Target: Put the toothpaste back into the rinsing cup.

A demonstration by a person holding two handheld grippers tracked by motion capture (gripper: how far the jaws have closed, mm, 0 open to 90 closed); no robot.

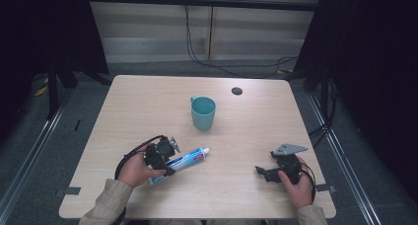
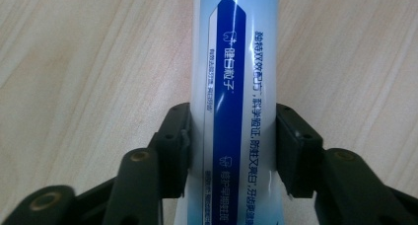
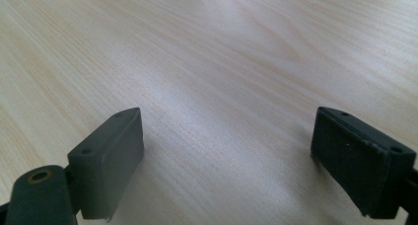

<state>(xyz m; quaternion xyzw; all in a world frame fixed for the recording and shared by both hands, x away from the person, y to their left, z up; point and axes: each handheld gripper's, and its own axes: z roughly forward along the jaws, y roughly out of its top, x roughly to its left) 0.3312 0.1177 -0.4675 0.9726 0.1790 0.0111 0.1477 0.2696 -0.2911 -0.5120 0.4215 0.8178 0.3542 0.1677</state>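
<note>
A white and blue toothpaste tube [image 1: 186,160] lies flat on the wooden table, its white cap pointing toward the right. My left gripper [image 1: 165,158] is over the tube's rear half. In the left gripper view the left gripper [image 2: 232,141] has both black pads against the sides of the tube [image 2: 231,62], which runs up between them. My right gripper [image 1: 263,173] rests near the table's front right, held by a hand. The right gripper [image 3: 236,151] has its jaws wide apart, with bare table between them.
A teal cup [image 1: 203,113] stands upright at the table's middle, beyond the tube. A dark round cable hole [image 1: 237,91] sits in the tabletop [image 1: 148,106] behind it. Cables hang over the floor past the far edge.
</note>
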